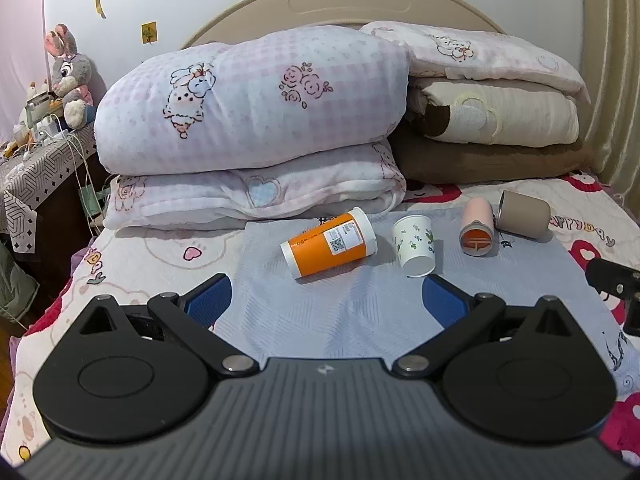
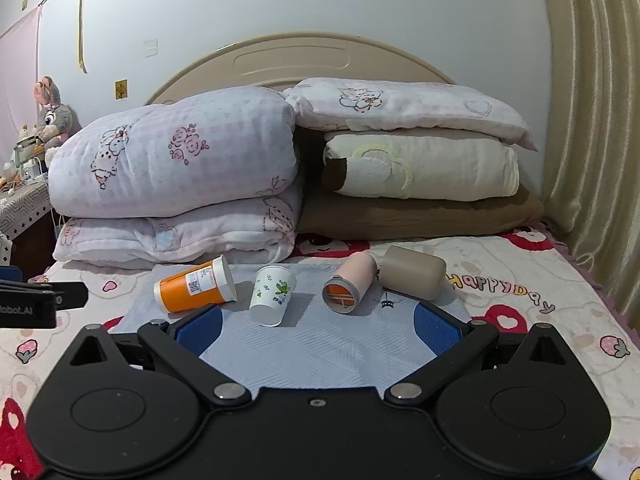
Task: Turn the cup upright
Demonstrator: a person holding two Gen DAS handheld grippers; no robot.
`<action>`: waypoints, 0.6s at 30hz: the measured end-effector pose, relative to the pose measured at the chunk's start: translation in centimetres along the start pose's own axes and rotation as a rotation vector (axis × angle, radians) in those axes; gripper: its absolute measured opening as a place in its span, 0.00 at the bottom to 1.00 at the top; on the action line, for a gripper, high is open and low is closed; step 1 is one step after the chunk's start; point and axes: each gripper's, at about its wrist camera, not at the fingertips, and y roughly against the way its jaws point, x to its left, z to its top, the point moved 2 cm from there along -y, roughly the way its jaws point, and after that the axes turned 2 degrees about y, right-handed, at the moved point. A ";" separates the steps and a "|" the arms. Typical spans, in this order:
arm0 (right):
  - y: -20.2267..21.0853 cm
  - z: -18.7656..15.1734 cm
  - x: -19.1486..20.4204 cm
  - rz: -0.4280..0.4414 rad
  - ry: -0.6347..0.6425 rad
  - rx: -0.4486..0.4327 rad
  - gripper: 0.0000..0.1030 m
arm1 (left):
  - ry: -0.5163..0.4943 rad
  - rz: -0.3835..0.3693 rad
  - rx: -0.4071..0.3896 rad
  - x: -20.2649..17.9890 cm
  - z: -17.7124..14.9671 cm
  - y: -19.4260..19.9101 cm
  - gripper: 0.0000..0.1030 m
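Several cups lie on a grey mat on the bed. An orange cup lies on its side at the left. A white paper cup with green leaves lies tipped, base toward me. A pink cup lies with its orange end facing me. A taupe cup lies on its side at the right. My left gripper is open and empty, short of the cups. My right gripper is open and empty, just before them.
Folded quilts and stacked pillows lie behind the mat against the headboard. A cluttered bedside table stands at the left. A curtain hangs at the right. The other gripper shows at the frame edges.
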 end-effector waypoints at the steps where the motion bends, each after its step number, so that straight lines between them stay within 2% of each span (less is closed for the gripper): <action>1: 0.0 0.0 0.0 0.000 0.000 -0.002 1.00 | -0.001 0.000 0.002 0.0 0.0 0.0 1.00; 18: -0.2 0.0 0.0 -0.003 0.000 0.003 1.00 | -0.003 0.005 0.011 0.4 -0.4 -0.2 1.00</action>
